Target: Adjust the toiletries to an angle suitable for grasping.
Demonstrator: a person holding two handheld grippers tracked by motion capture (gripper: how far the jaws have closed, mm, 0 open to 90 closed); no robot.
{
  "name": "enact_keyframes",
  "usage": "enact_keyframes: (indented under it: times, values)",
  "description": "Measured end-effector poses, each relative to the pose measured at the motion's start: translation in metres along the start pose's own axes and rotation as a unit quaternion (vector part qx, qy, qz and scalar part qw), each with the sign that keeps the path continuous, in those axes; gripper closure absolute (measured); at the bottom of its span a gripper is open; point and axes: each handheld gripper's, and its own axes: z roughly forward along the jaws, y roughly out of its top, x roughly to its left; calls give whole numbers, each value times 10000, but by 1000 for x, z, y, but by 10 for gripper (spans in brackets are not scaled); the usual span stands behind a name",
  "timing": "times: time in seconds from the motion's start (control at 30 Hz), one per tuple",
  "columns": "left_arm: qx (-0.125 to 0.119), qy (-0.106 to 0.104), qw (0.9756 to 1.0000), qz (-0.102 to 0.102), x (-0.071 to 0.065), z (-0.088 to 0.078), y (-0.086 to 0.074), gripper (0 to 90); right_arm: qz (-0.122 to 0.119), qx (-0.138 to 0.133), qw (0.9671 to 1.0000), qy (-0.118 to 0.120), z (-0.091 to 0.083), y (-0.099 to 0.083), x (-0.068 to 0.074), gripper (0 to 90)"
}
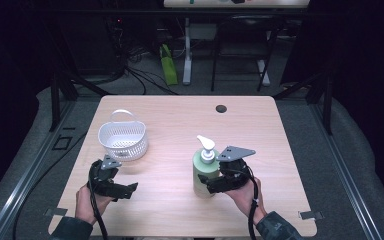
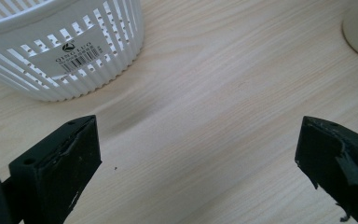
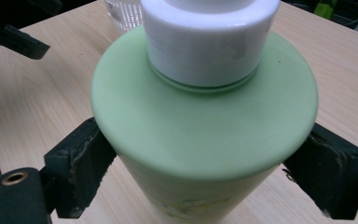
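Right gripper (image 1: 211, 186) clamped on the green pump bottle (image 1: 204, 175), one jaw pressed to each side of the body below the shoulder; bottle upright on the worktop (image 1: 180, 120), well to the right of the white basket (image 1: 123, 140). Left gripper (image 1: 130, 189) with jaws spread wide, holding nothing, just in front of the basket.

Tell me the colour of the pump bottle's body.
Pale green bottle, with a white pump collar; the right gripper view shows it best.
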Motion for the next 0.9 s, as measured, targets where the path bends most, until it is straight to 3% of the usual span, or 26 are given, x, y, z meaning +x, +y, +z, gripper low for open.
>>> enact_keyframes:
  times: [0.37,0.67,0.9]
  values:
    - [2,-18,10000,39,-3,0,1,0,-100,-8,9998,141,10,6,12,119]
    - [-58,-43,9999,79,-7,0,2,0,-100,-25,9998,168,12,7,13,115]
    - [-157,-210,9995,167,-19,-1,7,0,-55,139,9995,266,2,3,9,20]
